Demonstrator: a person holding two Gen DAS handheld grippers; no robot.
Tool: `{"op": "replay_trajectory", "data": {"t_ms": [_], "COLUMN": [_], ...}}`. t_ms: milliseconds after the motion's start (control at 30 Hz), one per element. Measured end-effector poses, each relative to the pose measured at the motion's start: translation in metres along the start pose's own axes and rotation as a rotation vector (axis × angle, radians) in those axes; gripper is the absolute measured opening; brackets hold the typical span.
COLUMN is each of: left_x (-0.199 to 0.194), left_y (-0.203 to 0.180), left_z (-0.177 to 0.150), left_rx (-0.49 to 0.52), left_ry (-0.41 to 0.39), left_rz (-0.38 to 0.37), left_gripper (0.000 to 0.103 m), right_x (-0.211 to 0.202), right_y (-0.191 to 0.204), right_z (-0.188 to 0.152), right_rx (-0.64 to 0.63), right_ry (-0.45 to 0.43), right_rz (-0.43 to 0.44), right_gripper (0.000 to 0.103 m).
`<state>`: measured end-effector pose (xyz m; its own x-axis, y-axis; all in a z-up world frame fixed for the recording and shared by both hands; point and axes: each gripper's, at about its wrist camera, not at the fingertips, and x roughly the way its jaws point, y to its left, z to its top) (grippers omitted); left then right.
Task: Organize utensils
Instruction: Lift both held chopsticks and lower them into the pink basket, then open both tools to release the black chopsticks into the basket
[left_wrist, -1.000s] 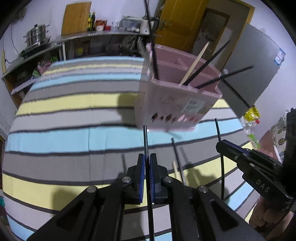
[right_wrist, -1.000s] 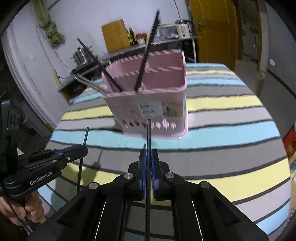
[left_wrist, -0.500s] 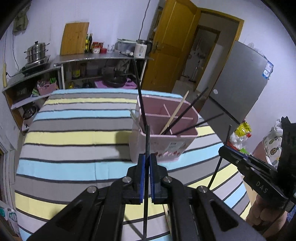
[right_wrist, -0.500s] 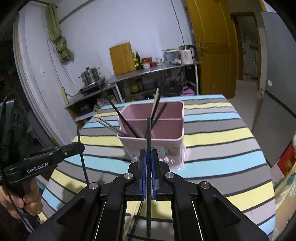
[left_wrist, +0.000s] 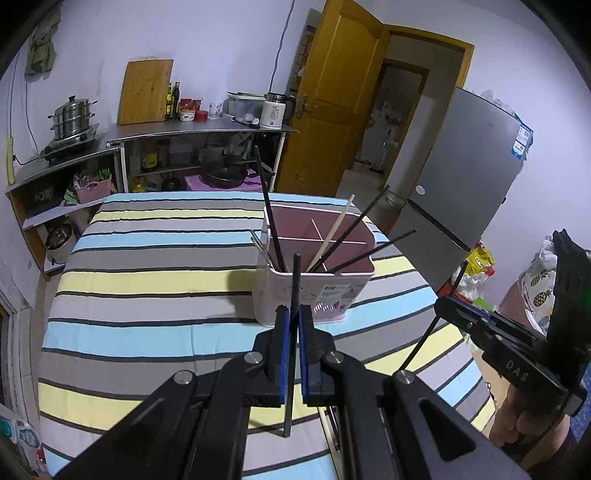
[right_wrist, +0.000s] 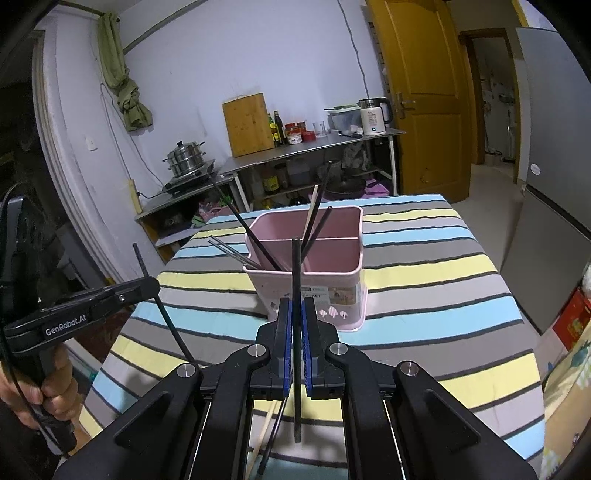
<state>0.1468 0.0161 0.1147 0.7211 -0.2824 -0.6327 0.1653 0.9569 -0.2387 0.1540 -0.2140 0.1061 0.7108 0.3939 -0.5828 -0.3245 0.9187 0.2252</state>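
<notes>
A pink utensil holder (left_wrist: 314, 291) (right_wrist: 314, 273) stands on the striped table, with several black chopsticks and a pale wooden one (left_wrist: 332, 236) leaning in it. My left gripper (left_wrist: 291, 314) is shut on a black chopstick (left_wrist: 293, 280), held upright above the table in front of the holder. My right gripper (right_wrist: 295, 314) is shut on another black chopstick (right_wrist: 295, 266), also raised before the holder. Each gripper shows in the other's view: the right one (left_wrist: 443, 301) at the right, the left one (right_wrist: 153, 286) at the left. A wooden and a black chopstick (right_wrist: 271, 424) lie on the table under the right gripper.
The striped tablecloth (left_wrist: 147, 280) covers the table. Behind it stand a steel shelf (left_wrist: 199, 127) with a kettle, bottles, a cutting board and a steamer pot (left_wrist: 72, 118). A yellow door (left_wrist: 332, 92) and a grey fridge (left_wrist: 476, 162) are at the right.
Both grippers have risen and drawn back from the holder, each carrying its black chopstick up off the table. The holder now looks smaller and farther away.
</notes>
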Motion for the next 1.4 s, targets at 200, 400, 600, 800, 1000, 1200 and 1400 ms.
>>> {"op": "replay_trajectory", "data": {"t_ms": [200,400,600,800,1000,1200,1400], "left_x": [-0.008,-0.005,-0.009,-0.023,-0.035,-0.032,-0.009], "left_y": [-0.007,-0.007,-0.007,-0.007,-0.007,-0.004,0.001], "left_z": [-0.002,0.010,0.032,0.069,0.106,0.133,0.141], "left_rx": [0.018,0.020,0.018,0.015,0.012,0.011,0.006], "left_ry": [0.021,0.046,0.017,-0.045,-0.122,-0.174,-0.179], "left_rz": [-0.004,-0.012,-0.026,-0.047,-0.063,-0.068,-0.058], "left_gripper": [0.005,0.005,0.005,0.005,0.005,0.005,0.005], "right_x": [-0.005,-0.008,-0.011,-0.014,-0.017,-0.010,0.007], "right_y": [0.004,0.009,0.013,0.018,0.029,0.035,0.035], "right_z": [0.000,0.010,0.031,0.058,0.092,0.121,0.131], "right_rx": [-0.013,-0.020,-0.025,-0.031,-0.060,-0.058,-0.061], "right_ry": [0.000,-0.026,-0.077,-0.142,-0.220,-0.280,-0.301], "right_rz": [0.005,0.025,0.041,0.050,0.053,0.047,0.025], "right_gripper": [0.005,0.005,0.005,0.005,0.005,0.005,0.005]}}
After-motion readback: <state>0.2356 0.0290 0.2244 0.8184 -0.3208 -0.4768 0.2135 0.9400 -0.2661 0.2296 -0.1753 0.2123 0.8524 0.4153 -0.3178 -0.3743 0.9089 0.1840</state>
